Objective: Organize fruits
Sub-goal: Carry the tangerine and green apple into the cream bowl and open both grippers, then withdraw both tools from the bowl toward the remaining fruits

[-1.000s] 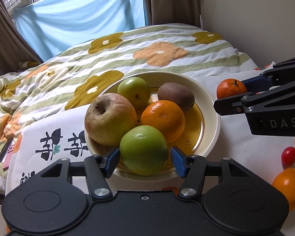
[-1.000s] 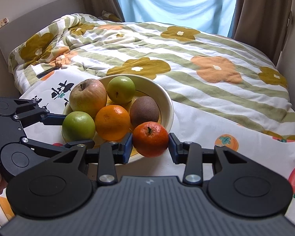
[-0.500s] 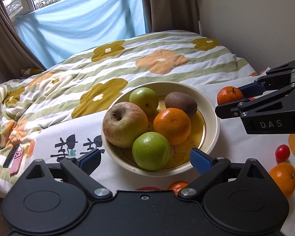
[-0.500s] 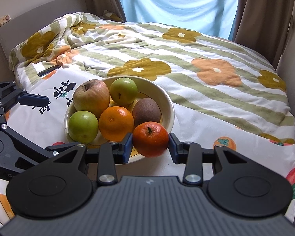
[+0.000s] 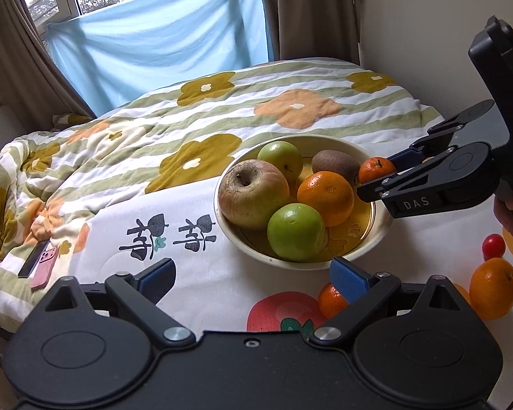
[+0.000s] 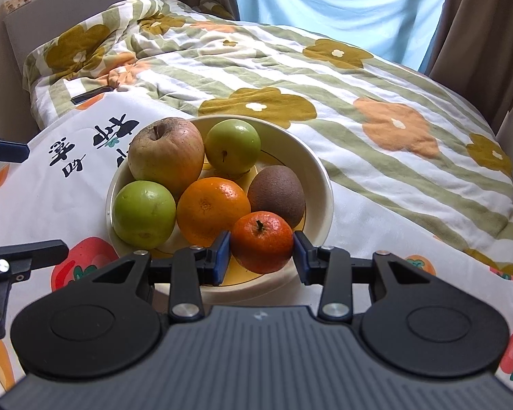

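Your right gripper (image 6: 260,254) clenched on tangerine (image 6: 261,242), fruit held over near rim of bowl (image 6: 319,171). Your left gripper (image 5: 253,278) spread wide, empty, short of bowl on its near side. Only left view shows loose fruit outside bowl: small tangerine (image 5: 330,300) near its front rim, orange (image 5: 493,288) and red cherry tomato (image 5: 493,245) off to its right. Inside bowl: green apple (image 6: 143,213), orange (image 6: 212,210), kiwi (image 6: 277,193), russet apple (image 6: 166,153), second green apple (image 6: 232,145) at far side. Phones (image 5: 39,262) on bedspread (image 5: 201,130), well left of bowl.
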Tool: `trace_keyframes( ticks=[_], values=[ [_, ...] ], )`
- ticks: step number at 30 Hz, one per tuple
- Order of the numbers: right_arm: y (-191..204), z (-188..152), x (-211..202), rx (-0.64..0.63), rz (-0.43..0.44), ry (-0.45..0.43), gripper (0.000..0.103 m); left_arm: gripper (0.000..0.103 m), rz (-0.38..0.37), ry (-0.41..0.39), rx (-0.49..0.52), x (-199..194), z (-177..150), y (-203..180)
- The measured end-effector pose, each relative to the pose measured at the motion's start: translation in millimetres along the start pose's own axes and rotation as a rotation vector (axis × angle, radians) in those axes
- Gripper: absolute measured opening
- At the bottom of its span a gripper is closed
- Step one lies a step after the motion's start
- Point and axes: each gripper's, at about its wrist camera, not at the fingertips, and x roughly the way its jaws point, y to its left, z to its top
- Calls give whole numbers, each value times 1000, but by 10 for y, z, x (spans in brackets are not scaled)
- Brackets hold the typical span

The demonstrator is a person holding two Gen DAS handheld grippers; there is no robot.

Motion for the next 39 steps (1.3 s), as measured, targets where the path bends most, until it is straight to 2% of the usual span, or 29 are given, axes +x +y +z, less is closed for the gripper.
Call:
trace_keyframes(
  ticks=[7, 9, 10, 11, 13, 19, 25, 39],
  values=[
    [33, -59, 78, -18, -5, -10, 55, 99, -16, 16, 3, 27, -72, 38],
    [33, -74, 62, -7, -21, -21, 71, 99, -22, 17, 6, 26, -83, 36],
    [37, -74, 47, -6, -27, -25, 86, 99, -25, 17, 7, 19, -85, 28],
    [41, -81, 26, -6, -30, -34, 95, 99, -26, 16, 8, 9, -93, 23],
    [79, -94, -33, -9, -46, -54, 102, 99, -31, 16, 9, -4, -105, 24],
    [126, -103, -181, 1, -80, -62, 102, 99, -37, 3, 1, -85, -111, 57],
    [163, -107, -507, 63, -112, -90, 102, 99, -46, -31, 0, -264, -100, 64],
    [201, -447, -1441, 273, -289, -169, 103, 101, -83, -113, -6, -730, -124, 7]
  ],
)
